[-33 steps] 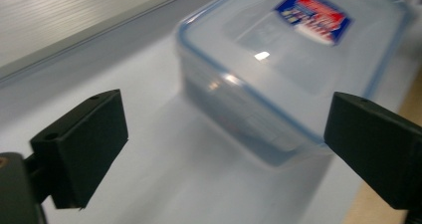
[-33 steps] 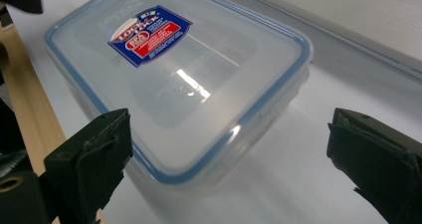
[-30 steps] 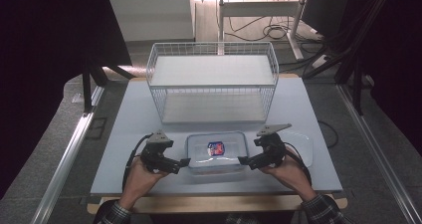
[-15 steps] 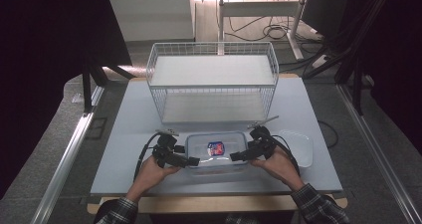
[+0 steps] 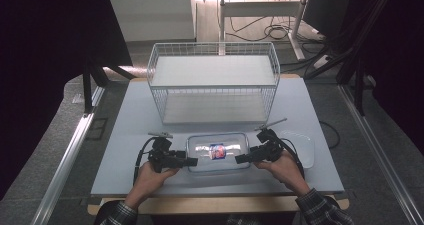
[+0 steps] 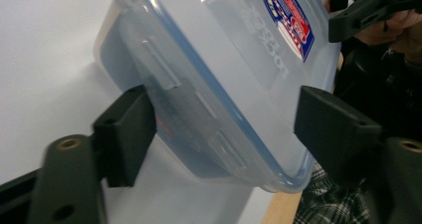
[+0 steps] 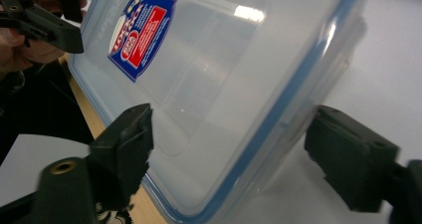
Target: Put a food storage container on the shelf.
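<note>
A clear plastic food container [image 5: 217, 152] with a blue-sealed lid and a red-and-blue label lies on the grey table [image 5: 140, 115] near the front edge. My left gripper [image 5: 192, 161] is at its left end. In the left gripper view the container's end [image 6: 224, 59] sits between the wide-apart jaws of this gripper [image 6: 224, 129], which is open. My right gripper [image 5: 241, 159] is at the right end. It is open too [image 7: 236, 149], and its jaws straddle that end of the container [image 7: 214, 84] without pressing on it.
A white wire basket [image 5: 214, 80] stands behind the container at the middle of the table. A flat pale lid-like piece [image 5: 300, 147] lies right of the right hand. The table's wooden front edge [image 5: 215, 204] runs just behind the forearms.
Both grippers have moved inward from either side, and their jaws now straddle the container's two ends. The container has not moved.
</note>
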`<action>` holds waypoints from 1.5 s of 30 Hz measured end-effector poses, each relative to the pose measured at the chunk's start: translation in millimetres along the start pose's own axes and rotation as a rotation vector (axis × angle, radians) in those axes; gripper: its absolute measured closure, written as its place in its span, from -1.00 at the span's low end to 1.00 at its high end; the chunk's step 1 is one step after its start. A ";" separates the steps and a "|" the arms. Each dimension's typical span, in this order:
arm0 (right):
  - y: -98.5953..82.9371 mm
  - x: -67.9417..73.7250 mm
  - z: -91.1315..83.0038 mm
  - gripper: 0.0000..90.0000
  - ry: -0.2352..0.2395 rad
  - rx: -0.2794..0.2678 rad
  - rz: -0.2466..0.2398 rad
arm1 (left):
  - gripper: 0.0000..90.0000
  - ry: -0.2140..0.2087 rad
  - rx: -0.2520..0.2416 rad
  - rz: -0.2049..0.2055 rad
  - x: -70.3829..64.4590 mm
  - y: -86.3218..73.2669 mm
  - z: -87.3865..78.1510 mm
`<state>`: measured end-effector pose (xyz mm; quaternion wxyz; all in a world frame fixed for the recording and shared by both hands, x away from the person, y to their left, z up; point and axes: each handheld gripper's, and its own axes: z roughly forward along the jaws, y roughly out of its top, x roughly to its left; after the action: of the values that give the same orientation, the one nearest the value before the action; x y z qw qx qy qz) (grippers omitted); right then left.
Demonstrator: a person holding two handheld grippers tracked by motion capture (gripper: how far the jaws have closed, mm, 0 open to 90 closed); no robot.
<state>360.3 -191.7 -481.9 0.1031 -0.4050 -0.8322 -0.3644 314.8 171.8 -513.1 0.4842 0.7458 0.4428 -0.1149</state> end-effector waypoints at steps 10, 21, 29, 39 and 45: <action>-8.1 2.2 -13.7 0.12 0.033 -0.124 0.028 | 0.10 0.021 -0.088 -0.012 1.9 1.3 -13.8; -6.9 6.9 -17.6 0.17 -0.003 -0.204 -0.011 | 0.12 0.035 -0.097 0.010 1.8 7.2 -15.0; -1.9 11.3 -25.0 0.17 -0.006 -0.247 -0.048 | 0.12 0.049 -0.120 0.060 -5.4 18.8 -23.0; 14.8 13.8 -40.8 0.17 -0.014 -0.304 -0.087 | 0.12 0.070 -0.143 0.117 -17.6 47.2 -32.6; 25.8 15.9 -49.1 0.17 -0.014 -0.328 -0.102 | 0.12 0.079 -0.154 0.136 -23.2 60.4 -39.2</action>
<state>363.2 -205.6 -426.0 0.0112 -0.3761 -0.7818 -0.4971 337.9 182.9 -441.9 0.5290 0.7386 0.4175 -0.0181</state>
